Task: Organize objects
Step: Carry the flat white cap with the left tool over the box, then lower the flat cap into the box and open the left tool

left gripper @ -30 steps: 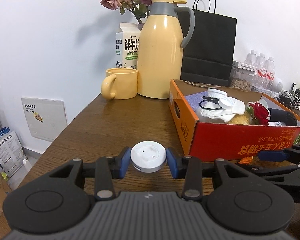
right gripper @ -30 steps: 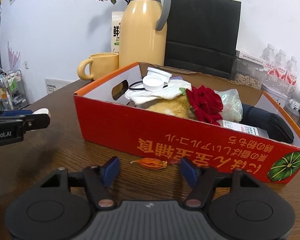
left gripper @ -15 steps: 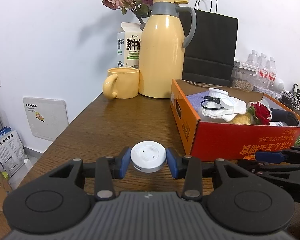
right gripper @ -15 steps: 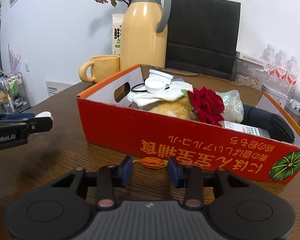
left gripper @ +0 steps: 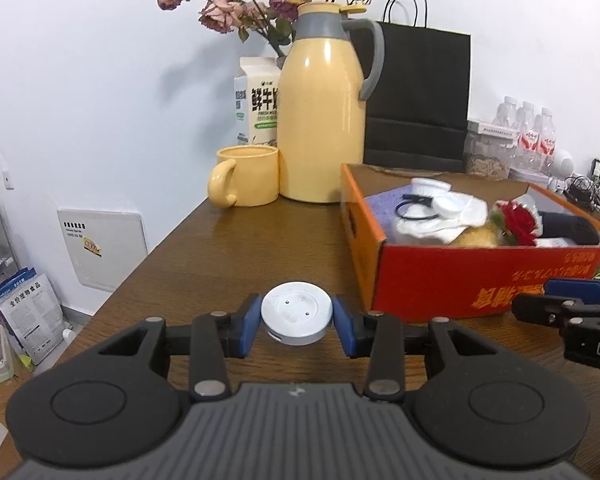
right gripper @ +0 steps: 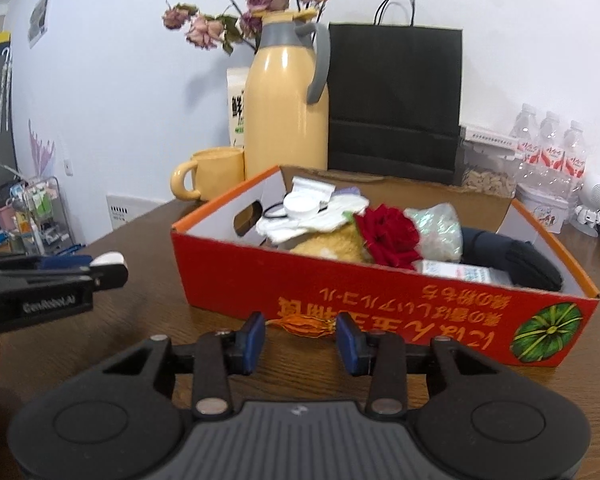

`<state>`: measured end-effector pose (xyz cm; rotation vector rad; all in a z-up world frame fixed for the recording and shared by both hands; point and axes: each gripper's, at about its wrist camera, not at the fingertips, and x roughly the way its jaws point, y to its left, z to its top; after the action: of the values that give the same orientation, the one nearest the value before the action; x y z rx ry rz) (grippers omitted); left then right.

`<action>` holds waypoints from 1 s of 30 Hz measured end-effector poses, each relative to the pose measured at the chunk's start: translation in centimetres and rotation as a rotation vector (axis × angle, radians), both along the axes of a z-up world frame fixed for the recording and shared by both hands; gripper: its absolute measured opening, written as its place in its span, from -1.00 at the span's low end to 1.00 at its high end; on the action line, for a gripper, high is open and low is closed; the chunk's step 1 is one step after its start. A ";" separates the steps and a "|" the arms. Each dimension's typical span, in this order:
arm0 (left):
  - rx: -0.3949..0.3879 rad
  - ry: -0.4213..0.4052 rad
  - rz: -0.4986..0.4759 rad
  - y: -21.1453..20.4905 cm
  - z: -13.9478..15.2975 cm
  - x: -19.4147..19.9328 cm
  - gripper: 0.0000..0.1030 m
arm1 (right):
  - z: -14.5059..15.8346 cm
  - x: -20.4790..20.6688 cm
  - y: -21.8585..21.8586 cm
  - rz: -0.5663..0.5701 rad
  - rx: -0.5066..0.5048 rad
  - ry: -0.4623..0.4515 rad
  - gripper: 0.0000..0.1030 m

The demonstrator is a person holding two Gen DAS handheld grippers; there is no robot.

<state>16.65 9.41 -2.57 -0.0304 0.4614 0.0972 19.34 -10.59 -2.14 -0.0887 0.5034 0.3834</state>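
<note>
The left hand-held gripper point(left gripper: 297, 322) is pinching a white disc point(left gripper: 297, 313) above the bench point(left gripper: 236, 256); the right hand-held gripper point(right gripper: 300, 338) is closing loosely around a dried orange petal point(right gripper: 300, 326) beside the red box point(right gripper: 380, 296). Both should lift clear of its rim before dropping.

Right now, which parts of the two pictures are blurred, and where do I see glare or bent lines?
Left wrist view: the red box is smeared by motion, while the white disc between the fingers is sharp; glare streaks the yellow jug. Right wrist view: the box lettering and the dried orange flower are soft; the fisheye bends the wall corner at left.
</note>
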 end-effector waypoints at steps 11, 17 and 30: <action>0.010 -0.069 -0.092 -5.6 3.2 1.7 -0.21 | 2.7 0.7 -4.2 -0.044 0.020 -0.090 -0.27; 0.011 -0.090 -0.126 -8.3 4.2 3.9 -0.21 | 4.0 2.6 -5.8 -0.075 0.015 -0.128 -0.27; -0.008 -0.106 -0.144 -10.9 5.2 10.4 -0.21 | 5.2 8.5 -6.7 -0.109 0.021 -0.169 -0.27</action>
<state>27.01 -1.45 2.61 -0.0094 0.3570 -0.0479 27.86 -17.25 3.04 -0.0724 0.3354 0.2719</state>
